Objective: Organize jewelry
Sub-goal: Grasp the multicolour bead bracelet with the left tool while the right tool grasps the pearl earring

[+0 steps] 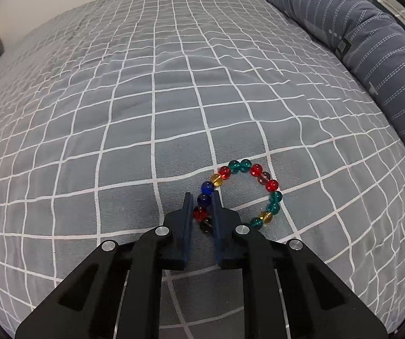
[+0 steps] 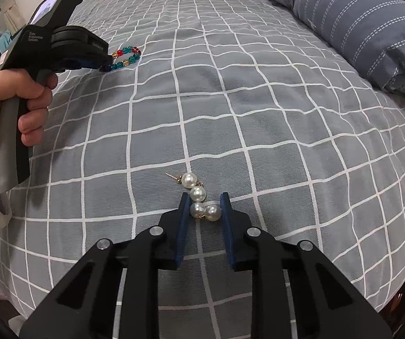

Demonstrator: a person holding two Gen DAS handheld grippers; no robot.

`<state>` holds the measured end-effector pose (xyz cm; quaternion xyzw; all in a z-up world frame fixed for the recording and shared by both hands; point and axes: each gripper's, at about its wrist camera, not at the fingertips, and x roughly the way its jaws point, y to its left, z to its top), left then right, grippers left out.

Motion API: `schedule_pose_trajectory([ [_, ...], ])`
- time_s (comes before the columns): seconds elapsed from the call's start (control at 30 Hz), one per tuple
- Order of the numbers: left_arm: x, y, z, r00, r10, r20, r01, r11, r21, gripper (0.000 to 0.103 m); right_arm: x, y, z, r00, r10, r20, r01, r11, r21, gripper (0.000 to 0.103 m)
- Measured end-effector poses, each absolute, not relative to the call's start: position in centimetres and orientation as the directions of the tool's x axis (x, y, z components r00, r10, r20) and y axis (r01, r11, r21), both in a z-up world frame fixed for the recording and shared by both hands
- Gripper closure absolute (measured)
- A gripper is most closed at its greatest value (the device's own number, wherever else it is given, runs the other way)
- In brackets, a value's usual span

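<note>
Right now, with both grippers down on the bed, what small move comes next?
Probably close the right gripper: its fingers already straddle the pearl earrings without touching them. The left gripper looks closed on the beaded bracelet.

The light is soft and even. Both pictures are sharp, but they bend round and go dark at the edges.

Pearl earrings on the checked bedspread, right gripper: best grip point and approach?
Grip the lower two white pearls of the gold-post pearl earrings, side by side across the right gripper, whose open blue fingers already flank them. Come straight down from above; they lie flat on the soft grey checked bedspread, so avoid the thin gold post.
</note>
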<state>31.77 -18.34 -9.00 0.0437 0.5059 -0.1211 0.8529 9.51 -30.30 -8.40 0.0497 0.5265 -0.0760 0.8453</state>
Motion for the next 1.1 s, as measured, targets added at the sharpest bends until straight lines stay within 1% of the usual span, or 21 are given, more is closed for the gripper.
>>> schedule_pose_trajectory([
  [0.07, 31.6, -18.3, -8.7, 0.465, -0.161, -0.87, 0.258, 0.965, -0.041, 0.094, 9.5, -30.3, -8.2, 0.438, -0.078, -0.896, 0.182, 0.983, 0.003, 0.083],
  [0.13, 31.4, -18.2, -8.5, 0.462, -0.17, -0.87, 0.262, 0.964, -0.049, 0.094, 9.4, -30.3, -7.9, 0.445, -0.081, -0.892, 0.184, 0.983, 0.003, 0.088],
  [0.2, 31.3, -18.0, -8.1, 0.462, -0.179, -0.869, 0.269, 0.962, -0.055, 0.094, 9.4, -30.2, -7.6, 0.449, -0.083, -0.89, 0.183, 0.983, 0.0, 0.089],
  [0.23, 31.2, -18.0, -8.0, 0.462, -0.181, -0.868, 0.27, 0.961, -0.057, 0.094, 9.4, -30.2, -7.6, 0.45, -0.084, -0.889, 0.182, 0.983, -0.001, 0.093],
  [0.8, 29.4, -17.7, -3.7, 0.459, -0.247, -0.853, 0.31, 0.945, -0.108, 0.094, 9.1, -30.3, -5.1, 0.495, -0.109, -0.862, 0.197, 0.98, -0.01, 0.093],
  [1.1, 28.5, -17.0, -2.4, 0.467, -0.253, -0.848, 0.312, 0.944, -0.11, 0.094, 9.2, -30.3, -3.8, 0.517, -0.122, -0.847, 0.207, 0.978, -0.015, 0.093],
])
